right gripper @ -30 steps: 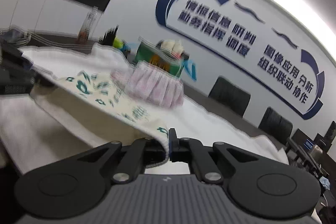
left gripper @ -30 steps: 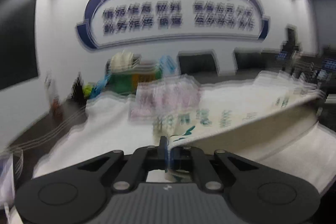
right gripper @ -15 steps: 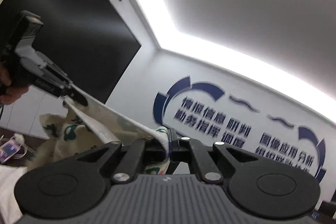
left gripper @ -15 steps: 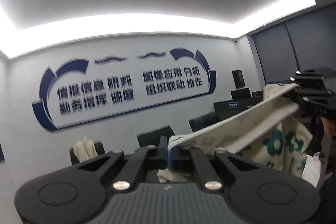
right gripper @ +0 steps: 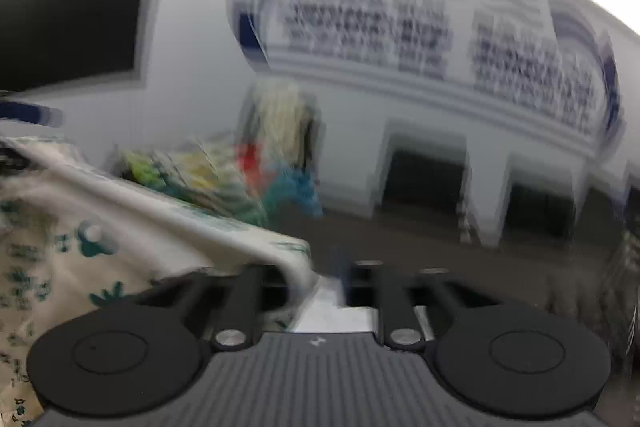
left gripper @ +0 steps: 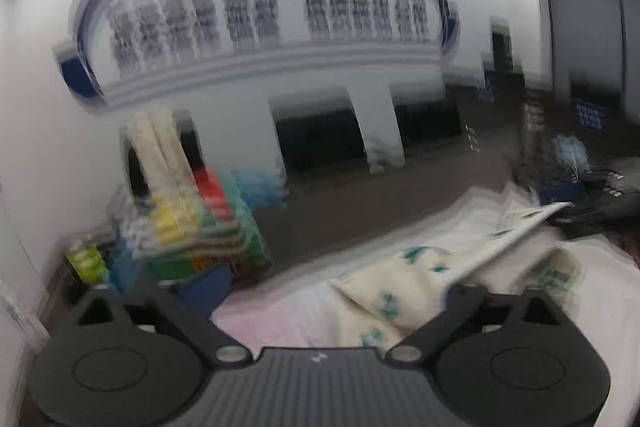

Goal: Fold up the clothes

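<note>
Cream garment [left gripper: 404, 287] with teal print, lifted taut between both grippers half a second ago, now lies down on the white-covered desk [left gripper: 460, 227]. Left gripper [left gripper: 316, 297] has spread wide, cloth just ahead toward its right finger; right gripper [right gripper: 320, 281] is parted too, cloth edge draped against its left finger. Heavy motion blur; colourful pile [left gripper: 192, 223] at desk's far left unreadable.

My left gripper [left gripper: 304, 291] has sprung wide, its pinch on the cream printed garment [left gripper: 404, 287] gone; my right gripper [right gripper: 320, 283] has parted too; both have dropped from ceiling height to the table [left gripper: 360, 211].
</note>
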